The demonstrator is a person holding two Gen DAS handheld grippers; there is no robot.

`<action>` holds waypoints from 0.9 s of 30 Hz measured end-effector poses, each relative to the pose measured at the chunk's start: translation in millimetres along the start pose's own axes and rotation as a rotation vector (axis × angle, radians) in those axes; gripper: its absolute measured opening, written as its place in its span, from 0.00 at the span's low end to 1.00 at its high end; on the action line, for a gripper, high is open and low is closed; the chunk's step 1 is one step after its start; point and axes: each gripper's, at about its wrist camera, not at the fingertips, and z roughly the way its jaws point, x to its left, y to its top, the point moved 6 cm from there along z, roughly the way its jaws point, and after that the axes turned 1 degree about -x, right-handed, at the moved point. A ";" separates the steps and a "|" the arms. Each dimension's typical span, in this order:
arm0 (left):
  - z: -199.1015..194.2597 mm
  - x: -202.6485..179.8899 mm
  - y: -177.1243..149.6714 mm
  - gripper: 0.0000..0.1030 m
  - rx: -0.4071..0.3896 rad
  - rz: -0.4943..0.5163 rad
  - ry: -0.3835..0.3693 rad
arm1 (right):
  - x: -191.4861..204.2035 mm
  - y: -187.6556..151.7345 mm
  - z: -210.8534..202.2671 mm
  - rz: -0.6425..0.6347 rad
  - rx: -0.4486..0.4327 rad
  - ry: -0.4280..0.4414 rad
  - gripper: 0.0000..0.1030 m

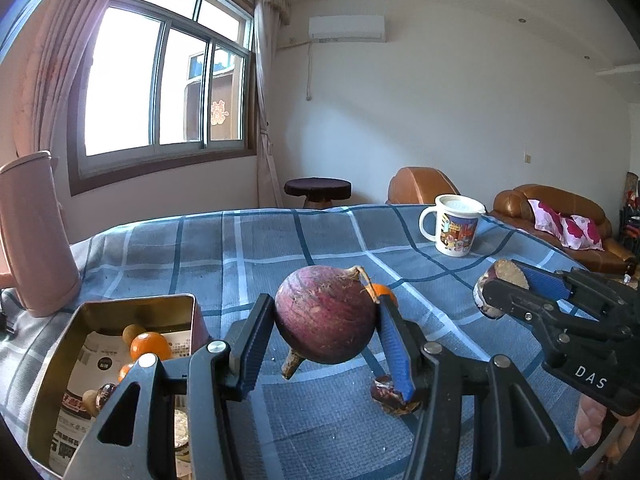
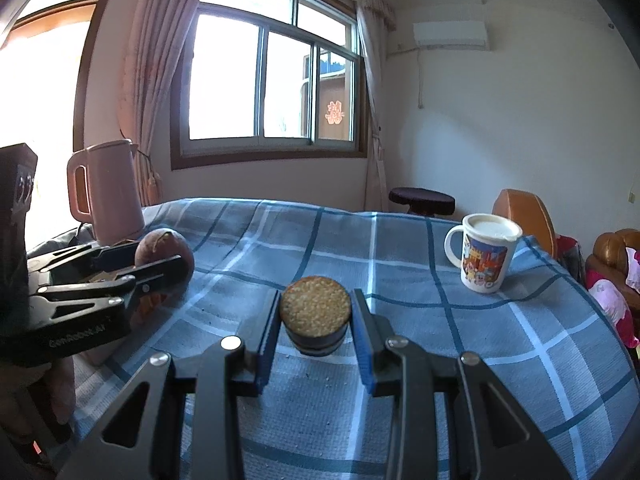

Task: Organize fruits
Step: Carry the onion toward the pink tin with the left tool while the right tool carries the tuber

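My left gripper [image 1: 325, 322] is shut on a round purple-red root [image 1: 320, 304] with a thin tail, held just above the blue checked cloth [image 1: 280, 240]. An open metal tin [image 1: 56, 364] at the lower left holds small oranges [image 1: 150, 345] and brown fruits on printed paper. A dark date [image 1: 394, 396] lies by my right-hand finger, and a small orange [image 1: 385, 291] peeks from behind the root. My right gripper [image 2: 315, 320] is shut on a short dark-skinned stub with a tan cut face [image 2: 315, 307]. The left wrist view shows that gripper [image 1: 516, 286] at the right, level with the root.
A cartoon mug [image 2: 484, 256] with a white lid stands at the far right of the cloth. A pink kettle [image 2: 106, 196] stands at the far left by the window. Beyond the table are a dark stool [image 1: 318, 188] and a brown sofa [image 1: 560, 208].
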 end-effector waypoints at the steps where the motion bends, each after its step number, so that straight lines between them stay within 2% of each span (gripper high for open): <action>1: -0.5 0.0 0.1 0.52 -0.003 0.001 0.001 | 0.1 0.5 -1.3 -0.001 -0.006 -0.001 0.36; 15: -9.8 -2.4 3.3 0.52 -0.056 0.023 0.027 | 3.8 3.9 -12.5 -0.027 -0.068 -0.022 0.36; 27: -15.2 0.8 2.4 0.52 -0.054 0.013 0.026 | 17.1 6.9 -11.5 -0.067 -0.086 -0.025 0.36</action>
